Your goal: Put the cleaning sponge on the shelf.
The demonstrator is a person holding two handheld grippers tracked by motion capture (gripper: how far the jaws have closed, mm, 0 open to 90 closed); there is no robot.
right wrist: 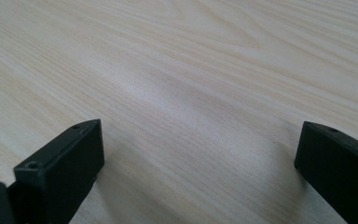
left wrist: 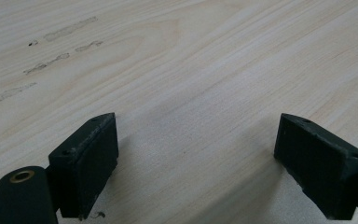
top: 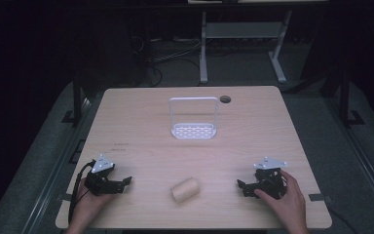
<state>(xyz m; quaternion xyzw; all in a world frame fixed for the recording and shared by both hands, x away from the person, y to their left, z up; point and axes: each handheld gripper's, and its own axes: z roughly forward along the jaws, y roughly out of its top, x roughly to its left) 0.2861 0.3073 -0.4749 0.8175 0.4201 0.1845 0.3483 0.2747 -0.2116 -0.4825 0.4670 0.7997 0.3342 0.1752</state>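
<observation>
High view, roll [top: 185, 189] mid-gap — grippers spread wide

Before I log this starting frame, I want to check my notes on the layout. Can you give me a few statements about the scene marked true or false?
1. The tan cylinder lies on its side between the two grippers. True.
2. The left gripper is shut on the cylinder. False: its jaws stand wide apart over bare table, holding nothing.
3. The white rack stands farther from the person than the cylinder. True.
4. The right gripper is lifted high above the rack. False: it sits low at the near right of the table, open, in the person's hand.
5. The cylinder rests inside the rack. False: it lies on the table apart from it, nearer the person.
</observation>
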